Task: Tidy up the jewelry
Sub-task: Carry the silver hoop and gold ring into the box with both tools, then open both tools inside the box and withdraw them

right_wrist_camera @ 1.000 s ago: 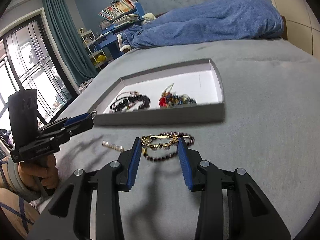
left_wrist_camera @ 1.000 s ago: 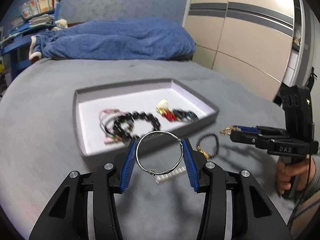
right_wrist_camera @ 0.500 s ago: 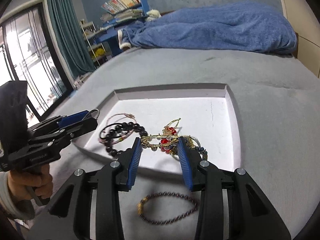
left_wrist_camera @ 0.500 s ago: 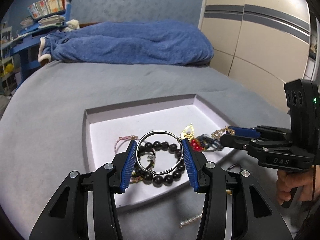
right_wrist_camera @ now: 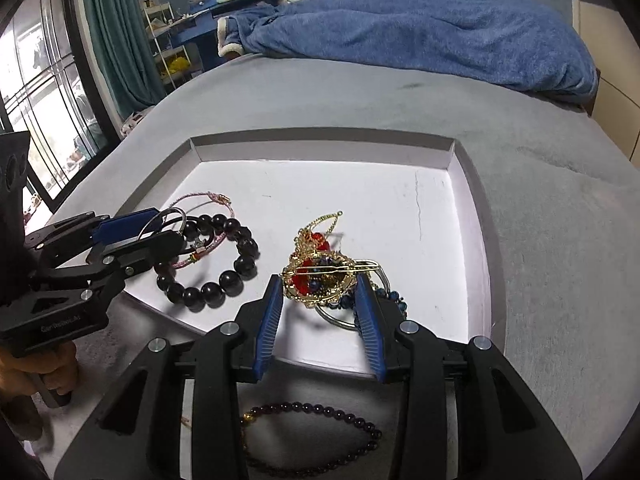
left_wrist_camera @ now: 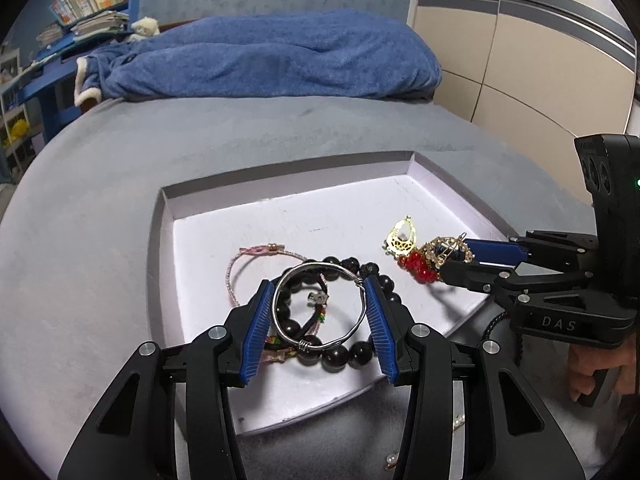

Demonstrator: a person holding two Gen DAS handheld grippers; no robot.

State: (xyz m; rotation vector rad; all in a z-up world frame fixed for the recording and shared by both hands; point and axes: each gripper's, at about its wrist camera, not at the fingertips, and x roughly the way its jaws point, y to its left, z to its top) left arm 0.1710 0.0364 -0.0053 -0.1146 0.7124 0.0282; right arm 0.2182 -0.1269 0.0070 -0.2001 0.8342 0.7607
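Note:
A shallow white tray (left_wrist_camera: 280, 208) lies on the grey bed. My left gripper (left_wrist_camera: 320, 304) is shut on a silver wire bangle (left_wrist_camera: 352, 336) and holds it over the tray's near left part, above a black bead bracelet (left_wrist_camera: 340, 360) and a pink cord bracelet (left_wrist_camera: 236, 264). My right gripper (right_wrist_camera: 318, 300) is shut on a gold hair clip (right_wrist_camera: 340, 268) over the tray's near right part, above a pile of red, gold and blue jewelry (right_wrist_camera: 316, 240). In the left wrist view the clip (left_wrist_camera: 448, 248) sits beside the red beads (left_wrist_camera: 418, 266).
A dark purple bead bracelet (right_wrist_camera: 320, 412) lies on the bed in front of the tray, under my right gripper. A small white pearl piece (left_wrist_camera: 390, 460) lies near the front edge. A blue blanket (left_wrist_camera: 260, 60) is heaped behind the tray. Wardrobe doors (left_wrist_camera: 520, 40) stand to the right.
Both grippers moved forward from the bed in front of the tray to over the tray, each still holding its piece. The purple bracelet stayed behind on the bed.

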